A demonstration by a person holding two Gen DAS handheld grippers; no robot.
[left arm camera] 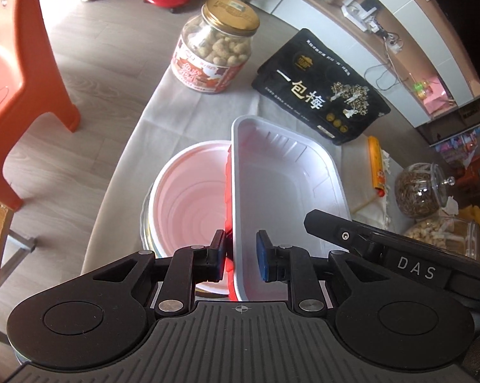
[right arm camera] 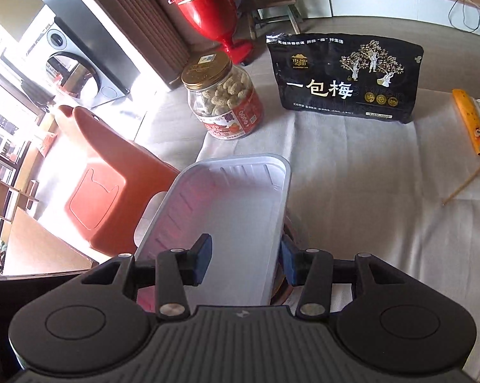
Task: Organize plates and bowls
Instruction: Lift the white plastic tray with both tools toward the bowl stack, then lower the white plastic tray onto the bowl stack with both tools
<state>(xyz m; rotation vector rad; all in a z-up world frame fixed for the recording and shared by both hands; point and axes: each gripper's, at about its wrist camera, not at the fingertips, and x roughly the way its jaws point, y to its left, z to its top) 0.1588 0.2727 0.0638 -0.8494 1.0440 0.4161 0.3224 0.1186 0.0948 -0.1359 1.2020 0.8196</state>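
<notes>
Both hand-held grippers grasp the white tray (left arm camera: 281, 191): the left hand-held gripper (left arm camera: 240, 255) clamps one rim, the right hand-held gripper (right arm camera: 246, 260) the opposite wall. Nesting looks unfinished; the pink bowl (left arm camera: 189, 198) sits just beyond-left, beneath the tray.

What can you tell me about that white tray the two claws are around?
The tray is a shallow rectangle with rounded corners, white inside and red outside, seemingly thin plastic, with ribs pressed into its walls. It is empty and tilted, above a round white bowl. The left claw straddles one long rim, the right claw the opposite one; whether the pads actually press on it is unclear.
</notes>
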